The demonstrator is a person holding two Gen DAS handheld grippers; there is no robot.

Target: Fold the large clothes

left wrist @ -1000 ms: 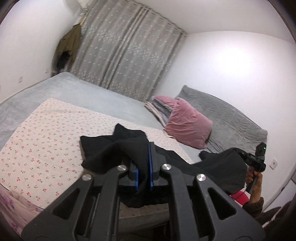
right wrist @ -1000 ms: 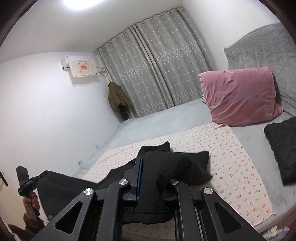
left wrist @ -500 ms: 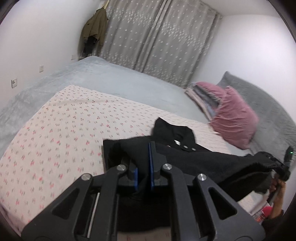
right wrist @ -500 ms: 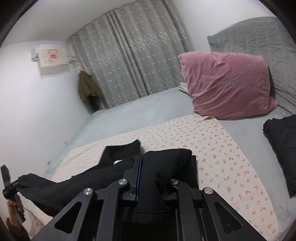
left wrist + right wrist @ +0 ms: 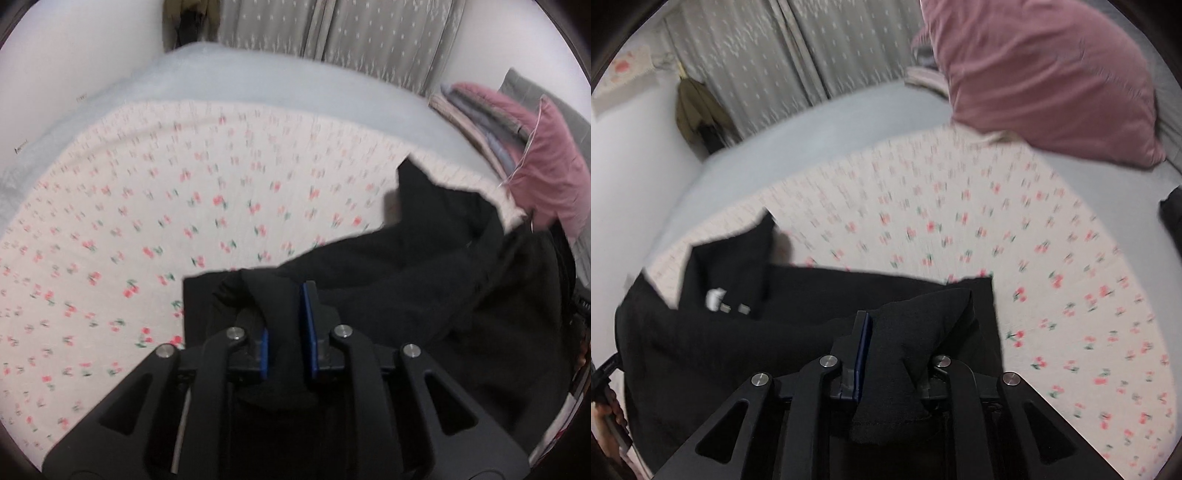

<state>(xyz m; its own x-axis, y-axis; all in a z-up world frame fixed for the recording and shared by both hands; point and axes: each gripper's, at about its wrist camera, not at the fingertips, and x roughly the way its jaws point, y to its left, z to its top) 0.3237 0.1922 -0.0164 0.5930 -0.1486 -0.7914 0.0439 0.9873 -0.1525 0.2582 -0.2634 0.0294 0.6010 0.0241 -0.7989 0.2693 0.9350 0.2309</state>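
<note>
My left hand-held gripper (image 5: 284, 325) is clamped on a fold of the black garment (image 5: 424, 280), which stretches off to its right over the cherry-print sheet (image 5: 166, 206) on the bed (image 5: 280, 85). My right hand-held gripper (image 5: 886, 343) pinches another bunch of the same garment (image 5: 738, 332), spread to its left. A pink pillow (image 5: 1034, 70) lies ahead, beyond the sheet (image 5: 997, 221), with grey curtains (image 5: 798, 48) behind.
</note>
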